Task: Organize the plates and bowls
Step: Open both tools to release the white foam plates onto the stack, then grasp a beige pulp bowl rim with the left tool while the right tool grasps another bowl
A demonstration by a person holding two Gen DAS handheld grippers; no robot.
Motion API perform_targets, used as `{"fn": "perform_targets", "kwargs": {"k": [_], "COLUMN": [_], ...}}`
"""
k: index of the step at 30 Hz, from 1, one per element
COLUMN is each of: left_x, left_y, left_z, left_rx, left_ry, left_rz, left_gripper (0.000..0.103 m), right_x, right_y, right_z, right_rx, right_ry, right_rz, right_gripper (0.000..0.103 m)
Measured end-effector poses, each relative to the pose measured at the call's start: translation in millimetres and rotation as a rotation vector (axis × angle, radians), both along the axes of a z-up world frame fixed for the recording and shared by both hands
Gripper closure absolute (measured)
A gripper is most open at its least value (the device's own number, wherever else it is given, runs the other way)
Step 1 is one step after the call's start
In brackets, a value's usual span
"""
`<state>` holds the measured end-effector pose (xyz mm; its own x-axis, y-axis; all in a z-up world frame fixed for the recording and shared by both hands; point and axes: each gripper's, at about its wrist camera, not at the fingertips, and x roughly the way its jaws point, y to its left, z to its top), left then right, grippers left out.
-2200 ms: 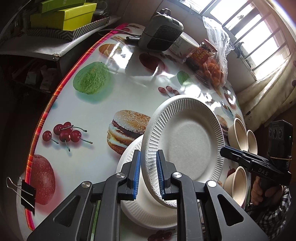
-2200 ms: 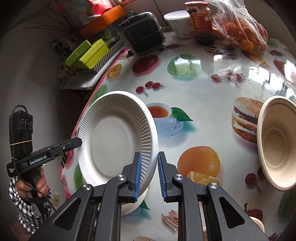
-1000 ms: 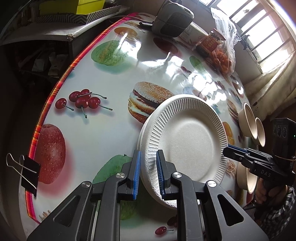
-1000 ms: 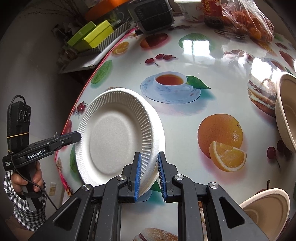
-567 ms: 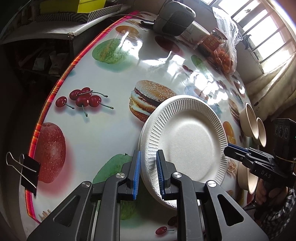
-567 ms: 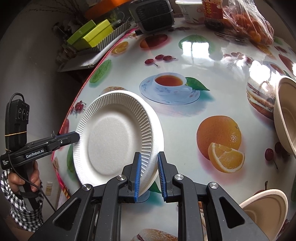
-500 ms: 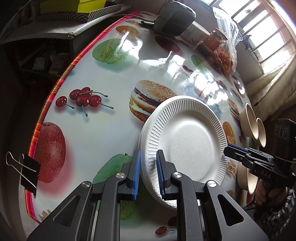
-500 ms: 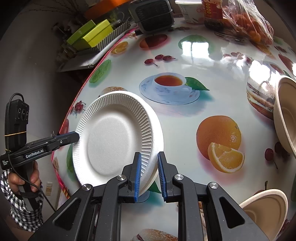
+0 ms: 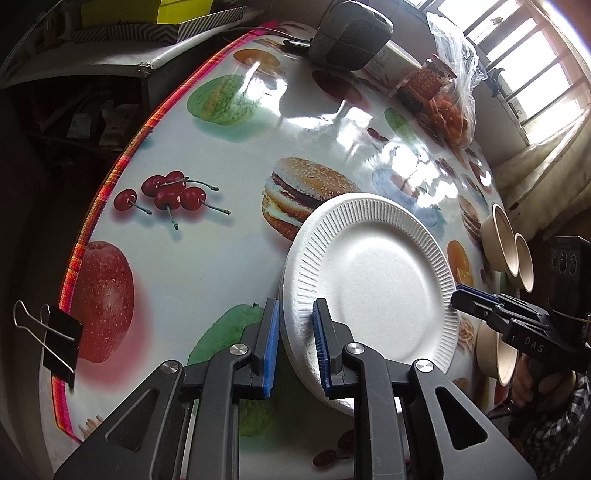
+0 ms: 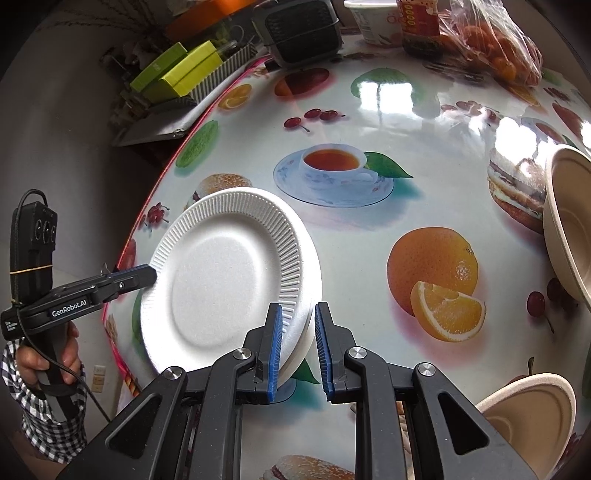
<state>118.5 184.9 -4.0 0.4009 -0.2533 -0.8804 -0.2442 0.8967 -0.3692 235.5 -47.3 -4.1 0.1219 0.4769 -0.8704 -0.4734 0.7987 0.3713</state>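
Note:
A stack of white ribbed foam plates (image 9: 373, 291) lies on the fruit-print table; it also shows in the right wrist view (image 10: 229, 280). My left gripper (image 9: 294, 347) straddles the stack's near rim with its blue pads slightly apart, seemingly holding it. My right gripper (image 10: 298, 347) straddles the opposite rim the same way. Each gripper shows in the other's view, at the plates' far edge. Beige bowls (image 9: 506, 247) stand at the right in the left wrist view, and others (image 10: 569, 225) at the right edge of the right wrist view.
A dark heater (image 10: 301, 29), a jar (image 9: 424, 83), a white cup (image 10: 373, 18) and a bag of oranges (image 10: 495, 40) stand at the table's far side. Yellow-green boxes (image 10: 177, 70) lie on a side shelf. A binder clip (image 9: 55, 339) grips the table edge.
The plates have come down from a tilt to lie nearly flat on the stack on the table. Both grippers' pads have widened a little around the rims.

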Motion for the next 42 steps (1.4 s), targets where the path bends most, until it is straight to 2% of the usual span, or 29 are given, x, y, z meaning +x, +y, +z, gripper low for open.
{"fn": "perform_targets", "kwargs": {"k": [5,7,8,12,24,30,42], "left_x": [-1.9,-2.8,-3.3,-5.8,5.9,22.5,54.9], "left_y": [2.9,4.2,4.7,5.7,-18.1,-51.7,-132.5], "left_z": [0.1,0.4,0.8,6.2,43.2,56.0,65.6], "left_rx": [-0.005,-0.007,-0.01,-0.004,0.02,0.008,-0.037], "left_ry": [-0.006,-0.006,-0.008,-0.023,-0.119,-0.155,-0.206], "left_rz": [0.009,0.015,0.015,0.017,-0.039,-0.118,-0.297], "left_gripper": [0.074,0.066,0.065,0.065,0.064,0.064,0.064], "right_x": [-0.6,-0.3,-0.5,-2.9,-8.9,-16.1,-23.2], "right_y": [-1.9,-3.5,-4.2,-7.7,-32.7,-56.1,-134.2], "right_z": [1.6,2.7,3.2,8.6,40.8,59.9,73.6], "right_rx": [0.005,0.009,0.013,0.021,0.057,0.058,0.059], "right_ry": [-0.001,-0.001,-0.001,-0.014,-0.104,-0.168,-0.264], "right_rz": [-0.007,-0.013,-0.015,-0.022,-0.076,-0.121,-0.323], "right_gripper": [0.085,0.085,0.085,0.084,0.067,0.064,0.062]}}
